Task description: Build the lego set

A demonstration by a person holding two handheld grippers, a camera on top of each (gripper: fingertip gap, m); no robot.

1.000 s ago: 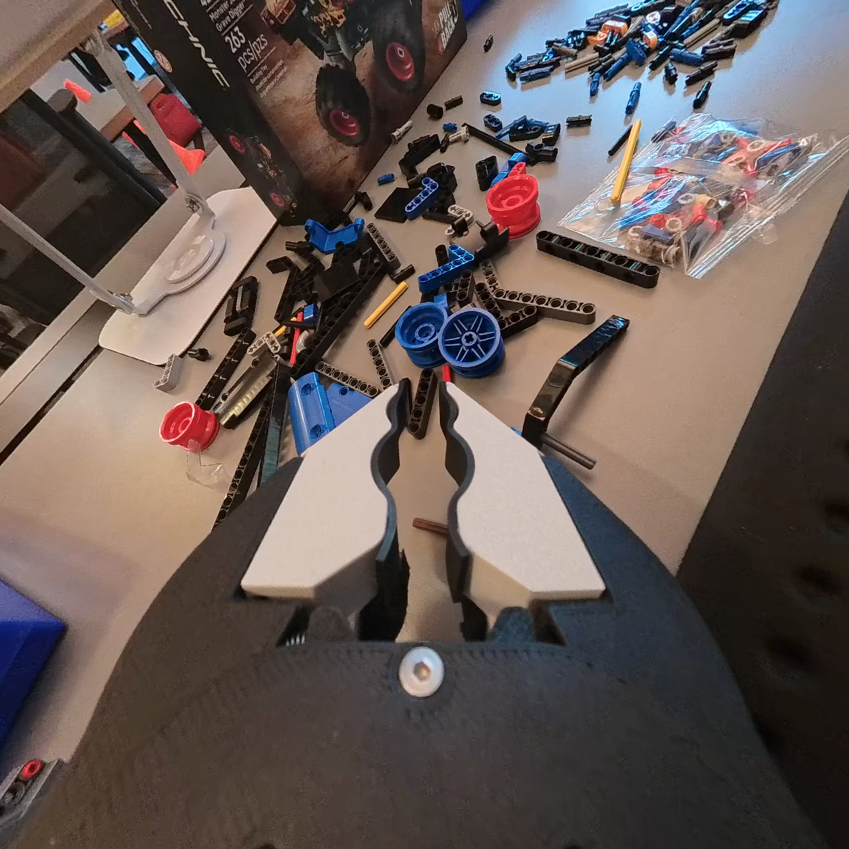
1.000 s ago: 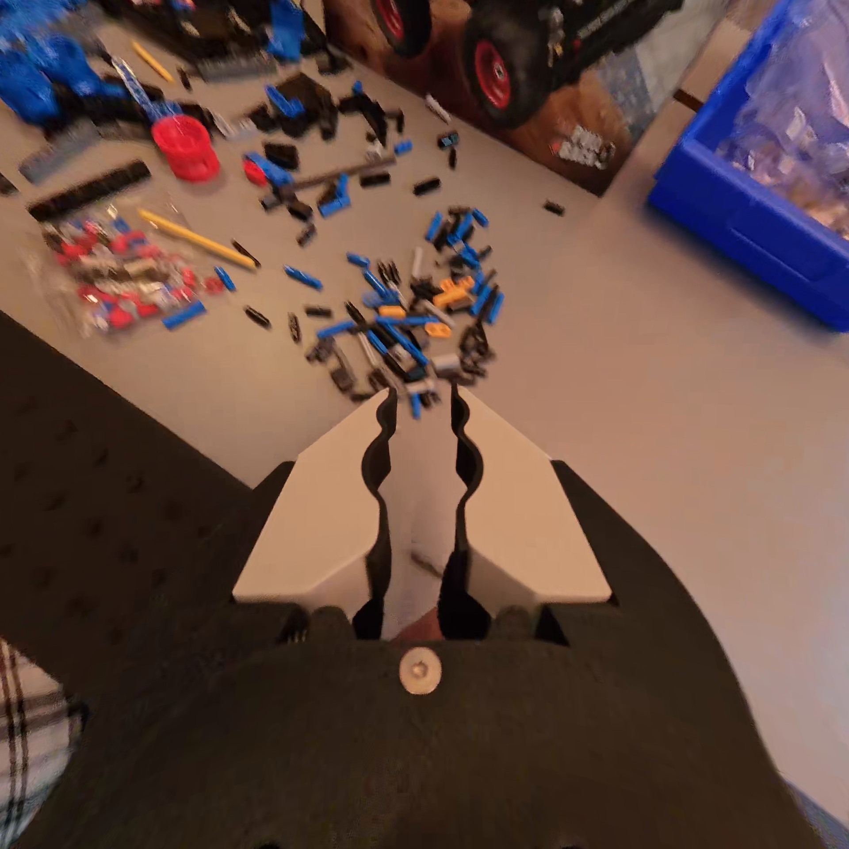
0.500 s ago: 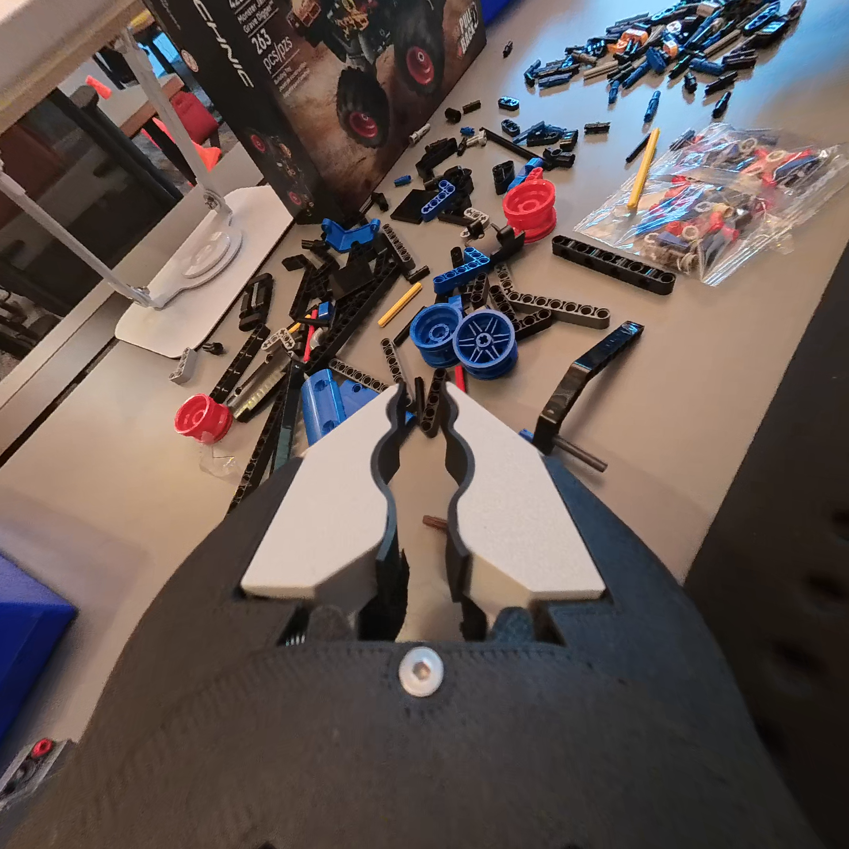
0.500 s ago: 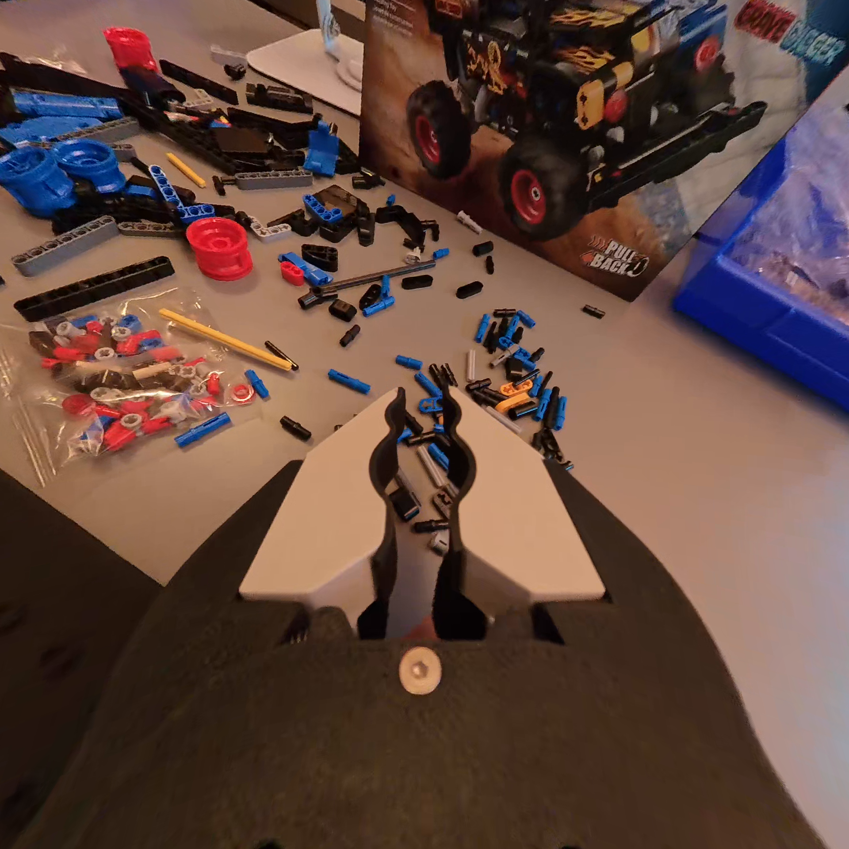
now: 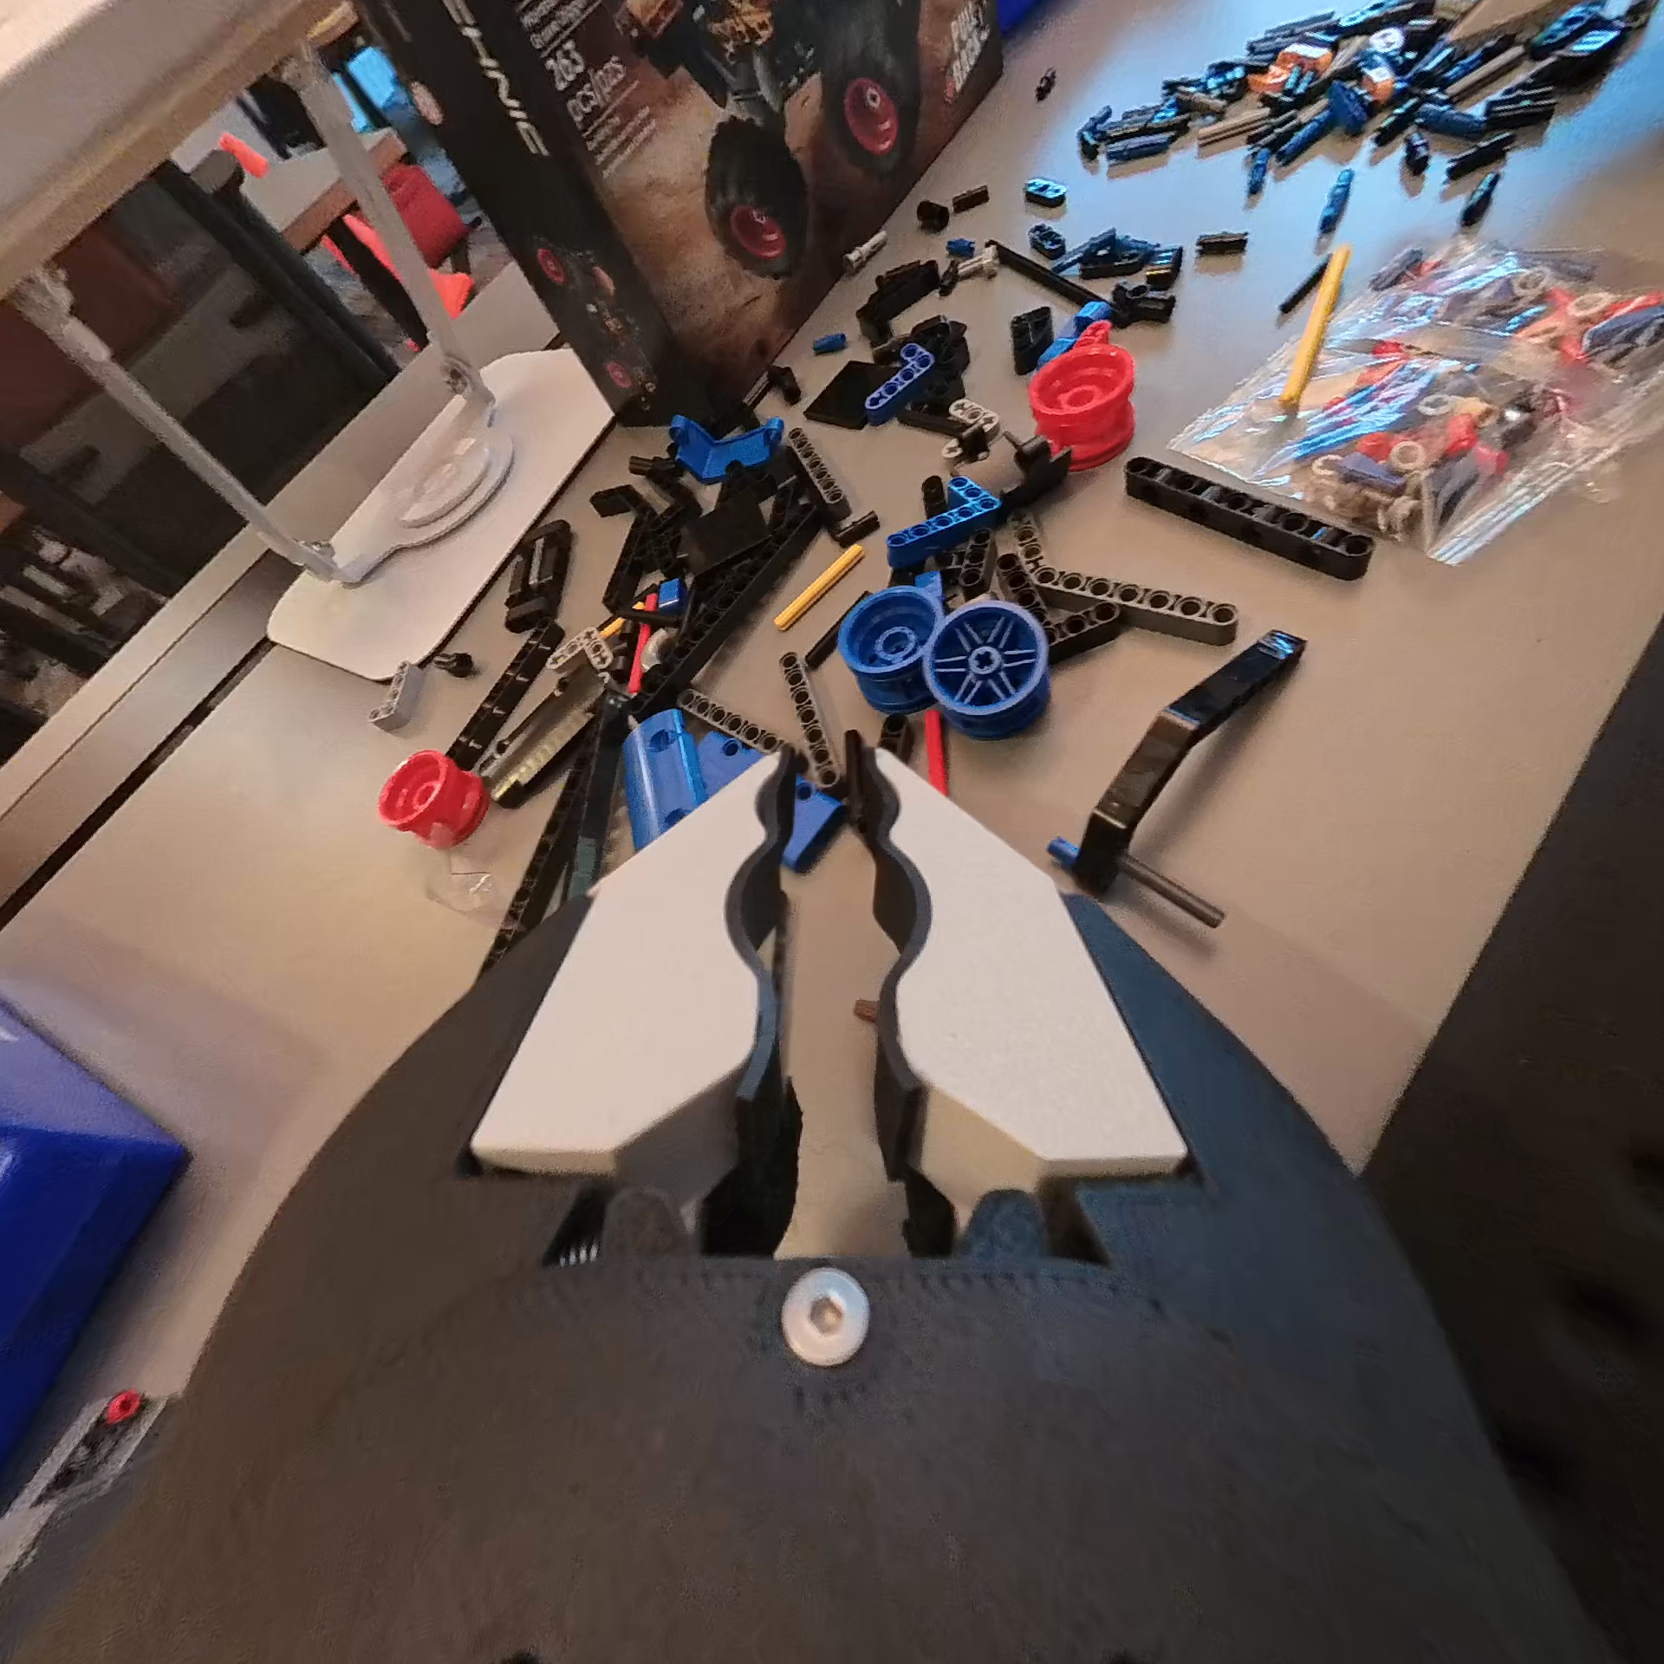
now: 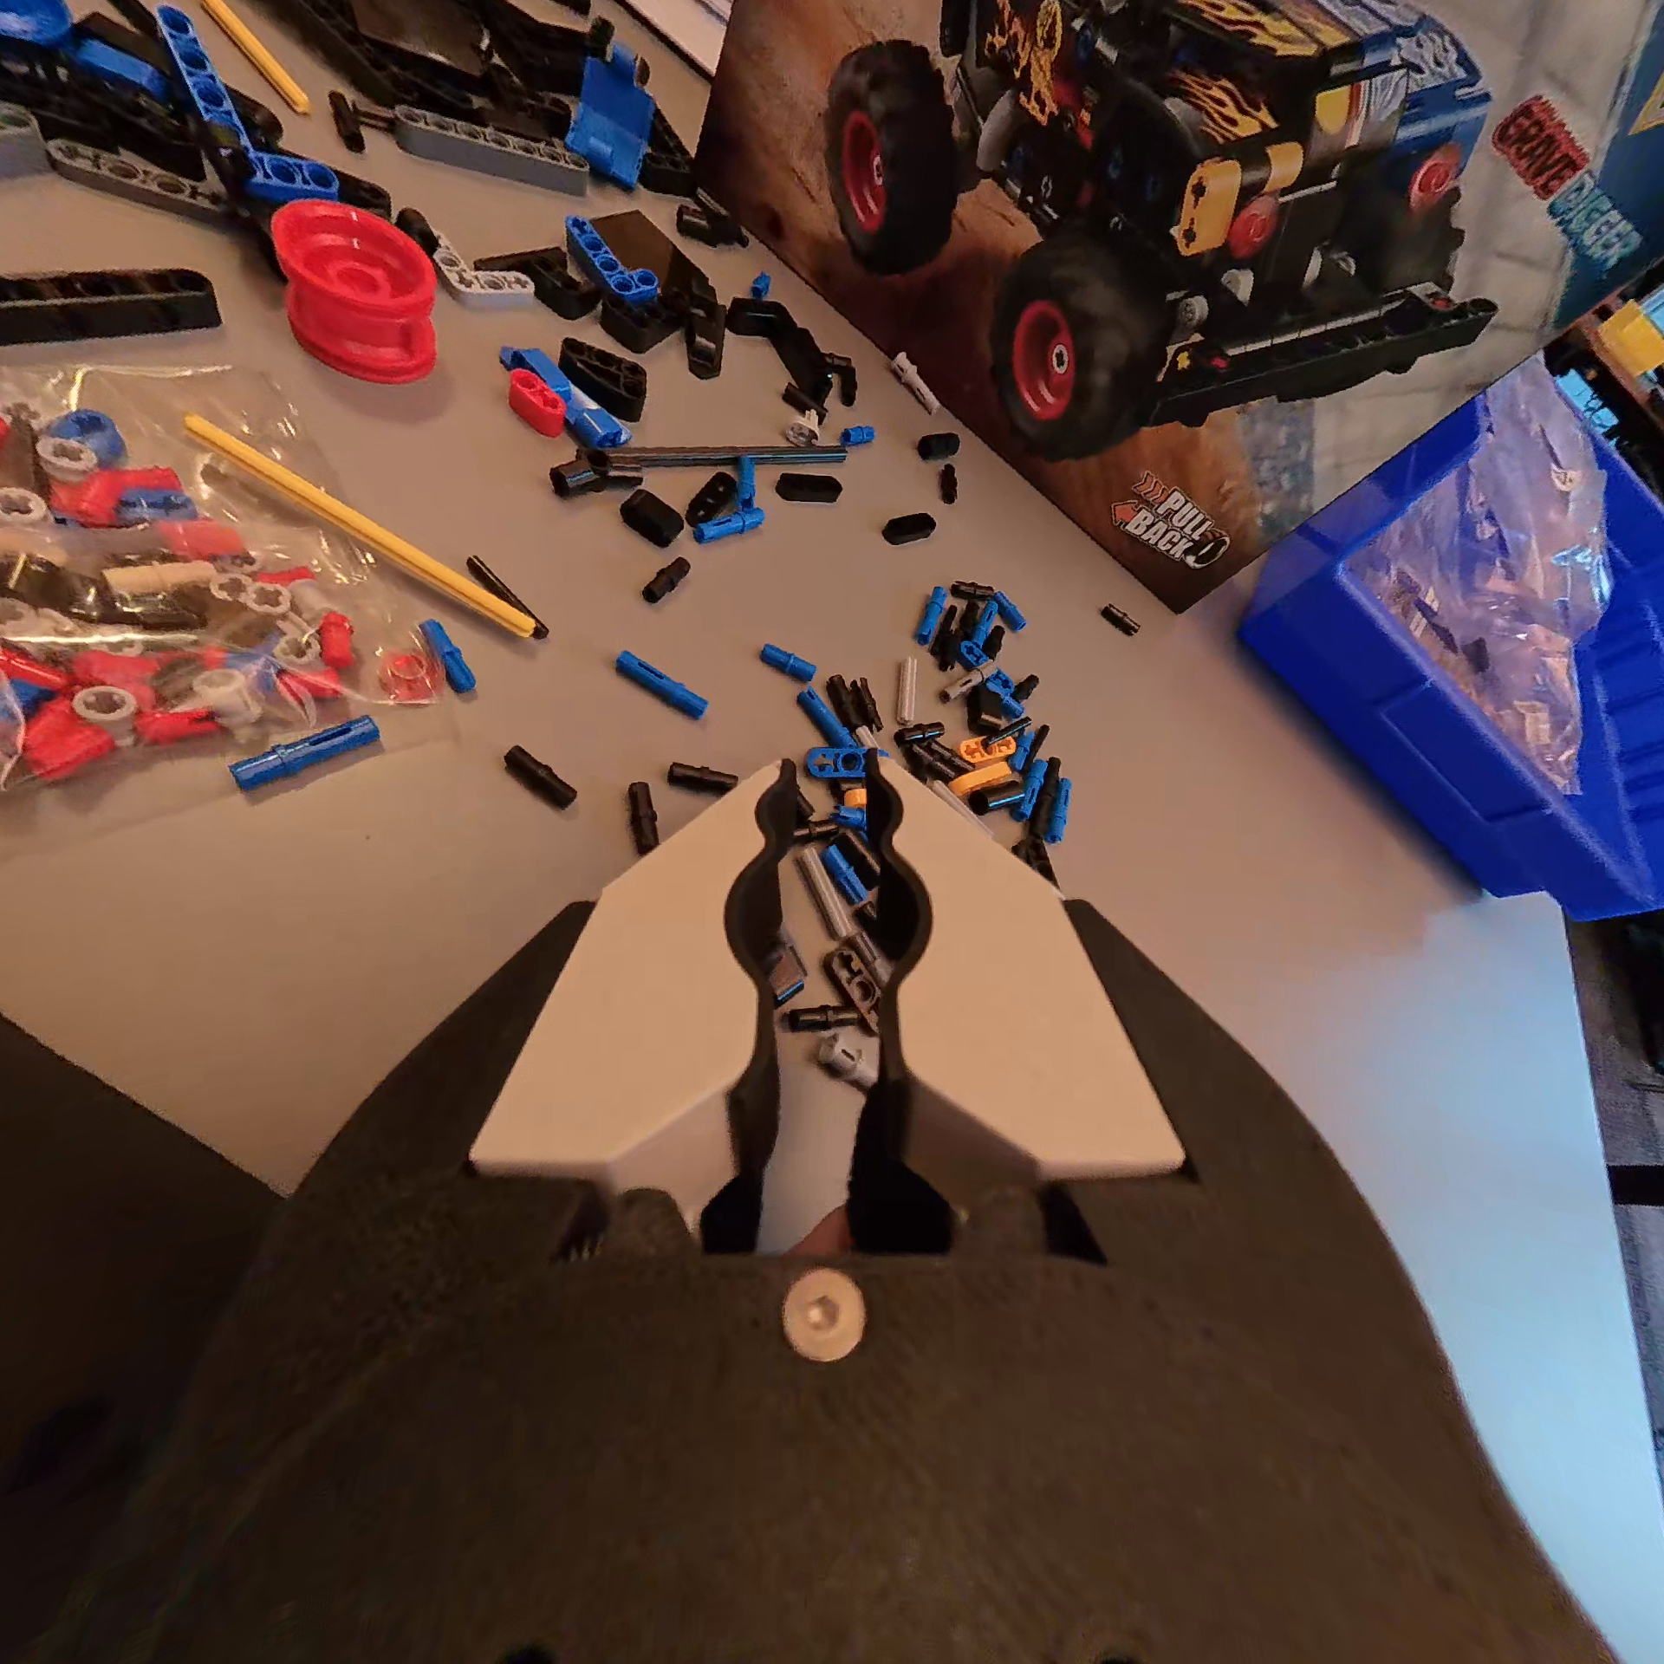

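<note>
**Grey table with loose building pieces and both grippers held above it**

Grey table top (image 5: pixel 1405 792) is seen in both views, with a black perforated mat (image 5: pixel 1567 1080) along its near edge. Beyond the far edge, dark furniture and a white lamp base (image 5: pixel 432 531) are visible.

The set is unassembled and is spread over the table in loose pieces. In the left wrist view, two blue wheel hubs (image 5: pixel 945 662) lie side by side among black beams (image 5: pixel 1247 515) and grey beams. One red hub (image 5: pixel 1085 405) lies farther back, and a smaller red one (image 5: pixel 430 798) lies to the left. A curved black piece (image 5: pixel 1171 756) lies to the right, well apart from the main heap. A clear bag of small parts (image 6: pixel 171 594) is placed near the mat, with a yellow rod (image 6: pixel 360 527) resting across its edge. The set's box (image 6: pixel 1125 207), printed with a monster truck, stands upright at the back. A blue bin (image 6: pixel 1441 720) holding clear bags is placed beside the box.

The left gripper (image 5: pixel 821 765) is held over the near edge of the main heap. Its jaws stand slightly apart and nothing is gripped.

The right gripper (image 6: pixel 833 779) is held over a small pile of pins and connectors (image 6: pixel 972 720), blue, black and orange. Its jaws likewise stand slightly apart, with nothing held between them.
</note>
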